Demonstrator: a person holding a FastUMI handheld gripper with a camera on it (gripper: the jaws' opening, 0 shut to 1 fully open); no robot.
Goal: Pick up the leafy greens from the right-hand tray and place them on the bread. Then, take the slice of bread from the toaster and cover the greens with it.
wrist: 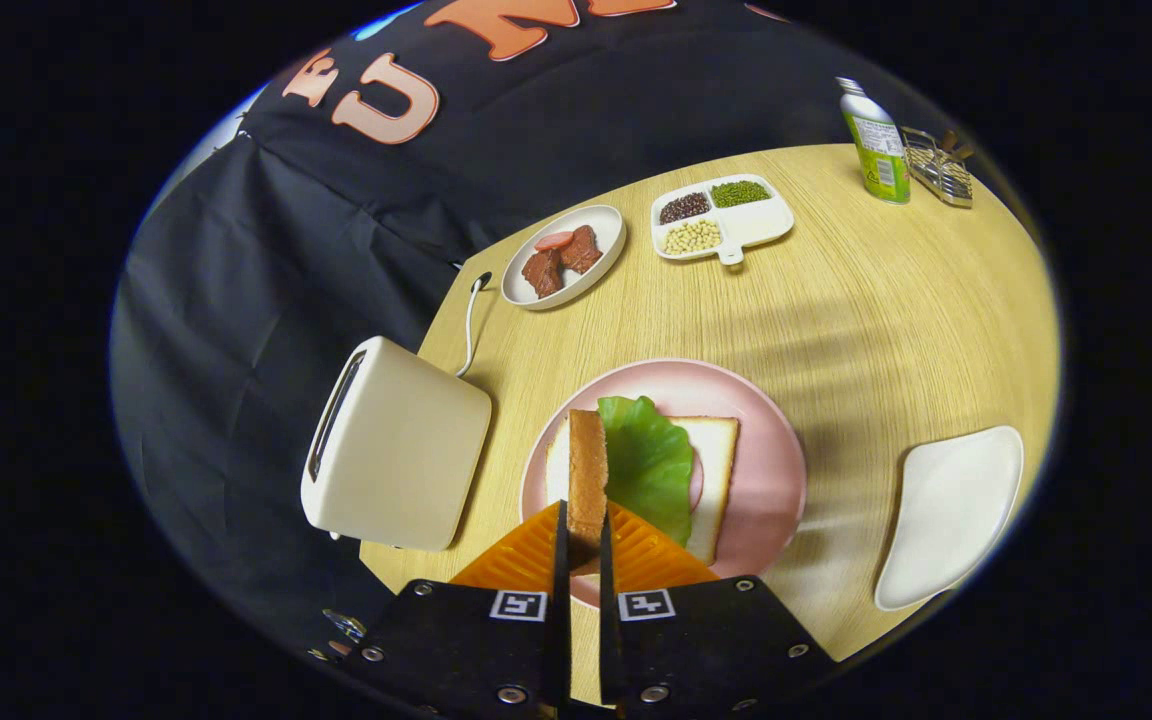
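Around the pink plate (771, 440): a bright green lettuce leaf (648, 462) on white bread (714, 470), a golden-brown toast slice (586, 475) edge-on above it, a cream toaster (396, 450) beside it, a plain white tray (951, 515) opposite, all on pale wood-grain table (886, 300).

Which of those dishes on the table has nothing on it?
The plain white tray, right of the pink plate. The pink plate carries bread and lettuce, the oval dish meat, the divided tray beans. The gripper clamps a bread slice.

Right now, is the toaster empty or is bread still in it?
Cannot tell; the toaster's slot looks dark. One bread slice is edge-up between the tool's fingers.
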